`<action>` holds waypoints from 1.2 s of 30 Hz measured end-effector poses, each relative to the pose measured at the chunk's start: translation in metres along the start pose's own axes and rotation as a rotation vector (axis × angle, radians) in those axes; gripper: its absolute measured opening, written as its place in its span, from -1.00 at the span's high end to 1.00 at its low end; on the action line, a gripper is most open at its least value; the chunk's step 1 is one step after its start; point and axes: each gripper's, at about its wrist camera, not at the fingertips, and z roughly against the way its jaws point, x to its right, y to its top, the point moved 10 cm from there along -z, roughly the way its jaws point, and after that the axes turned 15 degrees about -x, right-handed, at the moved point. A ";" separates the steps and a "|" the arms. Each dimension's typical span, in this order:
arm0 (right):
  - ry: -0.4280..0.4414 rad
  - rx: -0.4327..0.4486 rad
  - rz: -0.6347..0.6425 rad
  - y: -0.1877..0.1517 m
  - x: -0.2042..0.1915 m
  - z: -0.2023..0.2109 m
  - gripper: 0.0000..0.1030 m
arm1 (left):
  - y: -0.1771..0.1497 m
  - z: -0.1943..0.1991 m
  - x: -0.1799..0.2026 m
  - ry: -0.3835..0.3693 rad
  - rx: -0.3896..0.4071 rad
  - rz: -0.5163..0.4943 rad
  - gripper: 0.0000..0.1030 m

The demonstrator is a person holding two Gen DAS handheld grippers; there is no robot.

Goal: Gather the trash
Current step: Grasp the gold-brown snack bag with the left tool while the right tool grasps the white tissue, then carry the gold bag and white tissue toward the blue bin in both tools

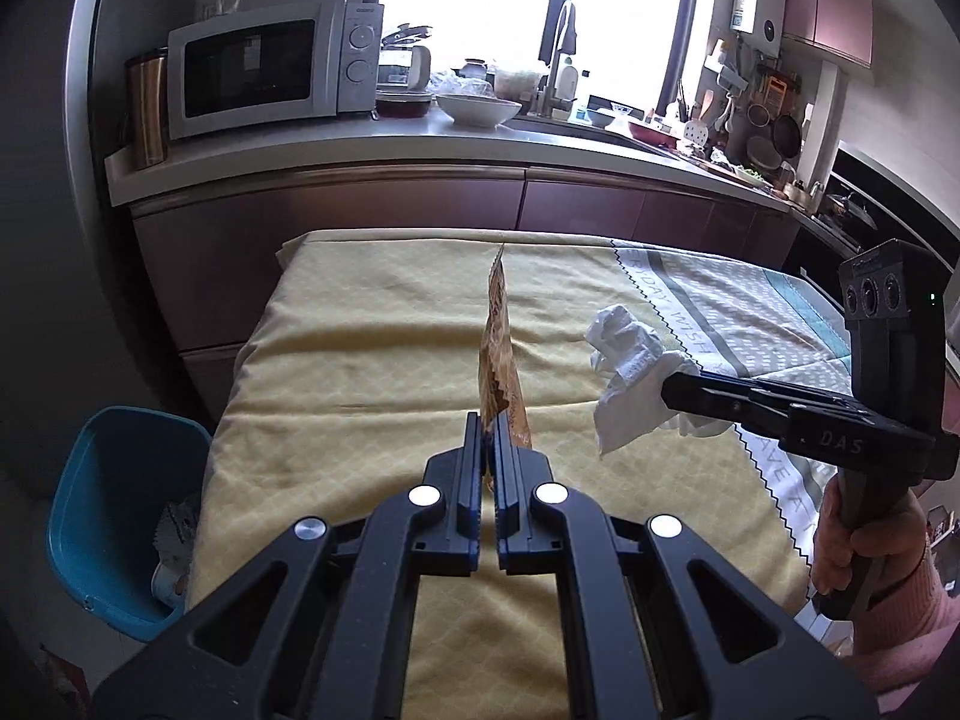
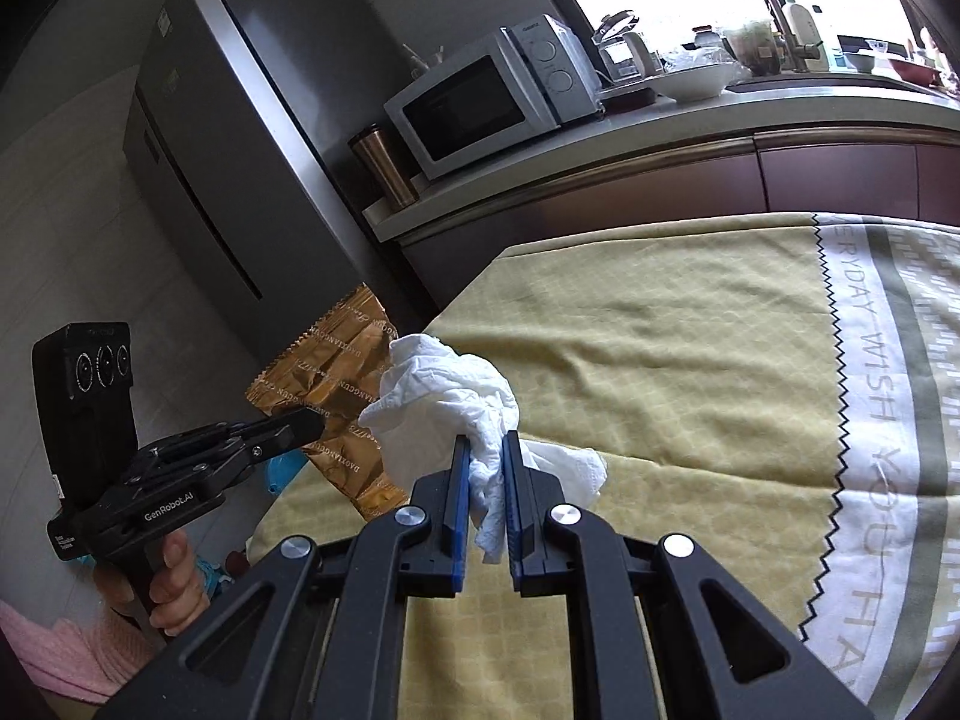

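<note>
A blue bin [image 1: 114,516] stands beside the tabletop [image 1: 372,324]; left claw [image 1: 489,426] pinches a gold wrapper [image 1: 498,354], right claw [image 2: 485,450] clamps crumpled tissue [image 2: 444,396].

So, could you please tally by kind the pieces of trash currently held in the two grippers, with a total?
Gold snack wrapper: 1, clamped in the left gripper
Crumpled white tissue: 1, clamped in the right gripper
Total: 2 pieces of trash, both lifted above the yellow tablecloth
</note>
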 end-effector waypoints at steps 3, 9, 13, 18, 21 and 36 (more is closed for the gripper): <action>0.014 -0.010 0.011 0.001 -0.008 -0.007 0.82 | -0.002 0.004 -0.010 0.018 0.007 0.010 0.93; 0.032 -0.027 0.030 0.001 -0.023 -0.017 0.82 | -0.005 0.012 -0.024 0.053 0.017 0.026 0.93; 0.043 -0.034 0.039 0.003 -0.031 -0.021 0.82 | -0.008 0.016 -0.032 0.061 0.018 0.041 0.93; 0.055 -0.039 0.045 0.005 -0.036 -0.026 0.82 | -0.010 0.019 -0.042 0.075 0.020 0.054 0.93; 0.063 -0.044 0.048 0.007 -0.039 -0.030 0.82 | -0.011 0.020 -0.048 0.087 0.021 0.060 0.93; 0.094 -0.066 0.093 0.014 -0.061 -0.045 0.82 | -0.021 0.027 -0.069 0.130 0.023 0.087 0.93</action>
